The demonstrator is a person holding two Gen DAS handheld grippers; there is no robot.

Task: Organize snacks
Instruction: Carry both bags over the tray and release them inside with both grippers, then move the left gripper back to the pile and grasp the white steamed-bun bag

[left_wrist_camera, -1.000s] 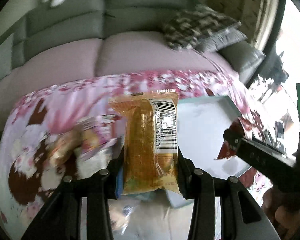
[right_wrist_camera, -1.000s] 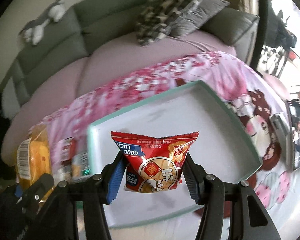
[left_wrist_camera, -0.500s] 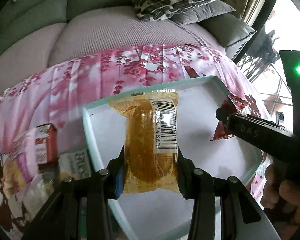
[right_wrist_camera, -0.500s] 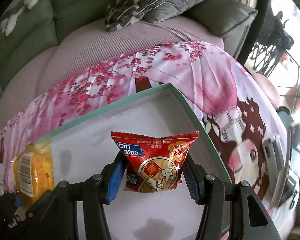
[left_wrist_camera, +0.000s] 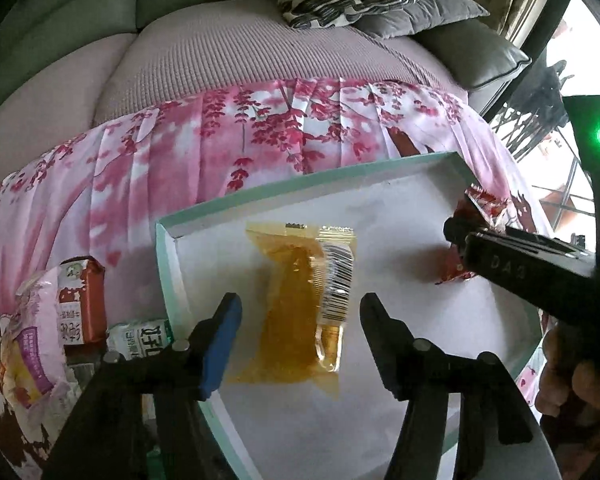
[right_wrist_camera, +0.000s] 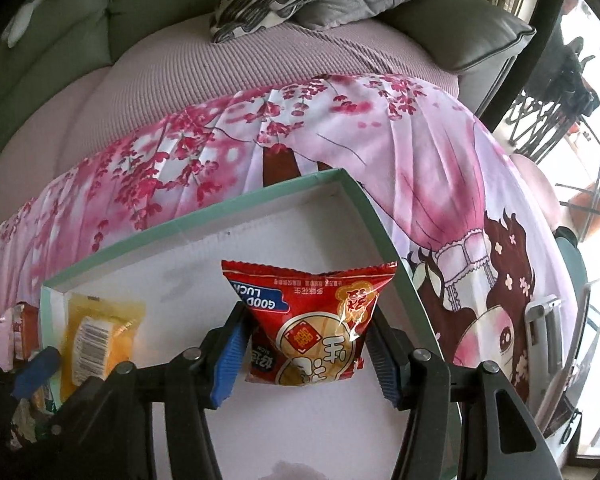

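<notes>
Far left, loose snacks (left_wrist_camera: 72, 312) lie on the pink cloth (left_wrist_camera: 260, 140), just outside the tray (left_wrist_camera: 168, 264). A red-brown pack and a white-green one sit nearest the tray wall; labels are too blurred to read.

Left gripper (left_wrist_camera: 300, 316): jaws spread apart, nothing between them. The yellow pack (left_wrist_camera: 300, 304) lies flat on the tray floor in the left part, near the left wall, barcode up. It looks released, though whether a fingertip touches it is hard to tell from this angle.

Right gripper (right_wrist_camera: 304, 344): jaws clamped on the red pack (right_wrist_camera: 312, 320), which is pinched at its lower sides and hangs over the tray's right half, above the floor.

Step in hand, by my read: set the red pack down in the tray.
- Lower it before letting go, so it lands flat rather than tipping.
- Place it right of the yellow pack with a gap, not overlapping.
- Keep clear of the right wall (right_wrist_camera: 380, 232), so the bag doesn't catch the rim.
- Pull the left gripper straight back without dragging the yellow pack.
- The bag is puffy and light, so it may slide on the smooth floor.
</notes>
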